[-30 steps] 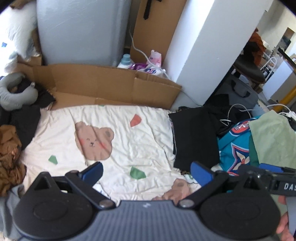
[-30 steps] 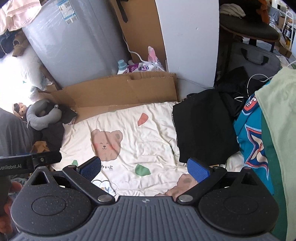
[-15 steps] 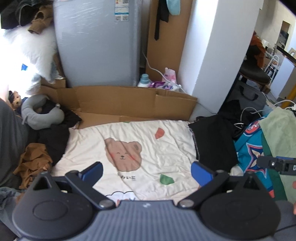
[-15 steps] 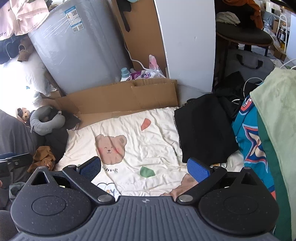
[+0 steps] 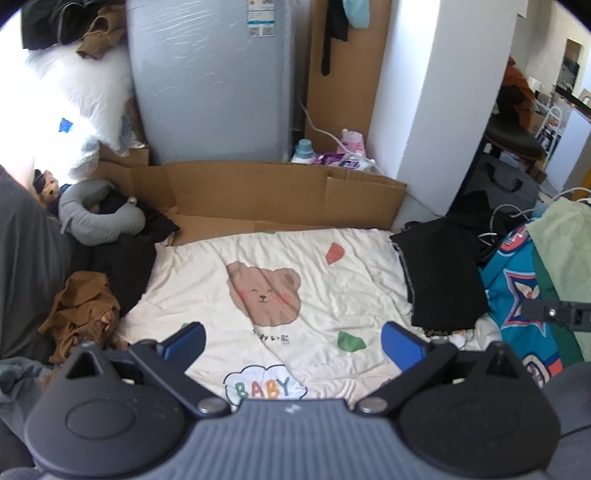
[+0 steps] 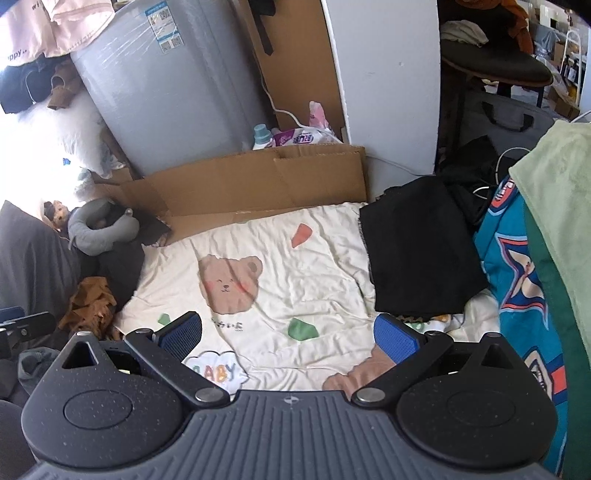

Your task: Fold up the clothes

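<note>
I hold my left gripper [image 5: 291, 338] and my right gripper [image 6: 288, 330] up over a soft cream blanket [image 5: 332, 291], and both are spread wide with nothing in them. The pads [image 6: 395, 334] are blue and bumpy. The blanket is wrinkly, with a brown bear face [image 5: 264, 291] and a cloud that says BABY.

The clothes to fold are all around it. A flat black cloth [image 5: 441, 273] lies on its right edge. A bright blue shirt [image 5: 517, 291] with a star shape is farther right, with a fuzzy pale green cloth [image 6: 554, 218] on top. A crumpled brown piece [image 5: 79, 310] sits on the left, near a squishy grey neck pillow [image 5: 99, 218].

Far back stand bent brown cardboard [image 5: 280, 192] and a shiny grey box [image 5: 210, 81].

Only my right view shows a pink cloth [image 6: 55, 26] up on the far left
</note>
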Motion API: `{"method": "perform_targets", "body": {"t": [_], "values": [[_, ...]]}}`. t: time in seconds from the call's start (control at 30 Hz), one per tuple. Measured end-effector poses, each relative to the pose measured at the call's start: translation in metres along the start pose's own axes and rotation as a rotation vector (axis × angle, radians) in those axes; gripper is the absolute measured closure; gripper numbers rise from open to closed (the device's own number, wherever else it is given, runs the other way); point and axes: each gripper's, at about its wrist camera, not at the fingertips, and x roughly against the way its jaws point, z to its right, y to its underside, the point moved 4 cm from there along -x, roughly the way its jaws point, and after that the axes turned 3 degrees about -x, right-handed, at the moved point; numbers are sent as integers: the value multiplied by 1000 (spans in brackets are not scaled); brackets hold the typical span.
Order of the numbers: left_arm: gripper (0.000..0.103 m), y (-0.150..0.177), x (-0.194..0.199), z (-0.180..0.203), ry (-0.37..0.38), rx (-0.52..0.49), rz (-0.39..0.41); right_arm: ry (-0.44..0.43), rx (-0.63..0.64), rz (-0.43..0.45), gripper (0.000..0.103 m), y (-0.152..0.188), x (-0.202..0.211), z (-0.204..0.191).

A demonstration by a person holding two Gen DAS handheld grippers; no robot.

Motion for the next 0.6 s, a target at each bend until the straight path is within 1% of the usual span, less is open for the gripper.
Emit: {"method": "perform_targets", "body": {"t": [0.1, 0.33, 0.43, 0.6], "values": [[1, 6, 5, -1, -17, 23, 19, 0, 6, 8, 1, 7, 2, 3], [1, 23, 10, 10, -18, 2, 20, -60, 55, 41, 1, 24, 13, 0], [1, 30, 10, 12, -21, 20, 10, -67, 61, 59, 1, 28, 18, -2], [1, 42, 9, 12, -36, 65, 15, -90, 56, 70, 1, 40, 21, -4]]}}
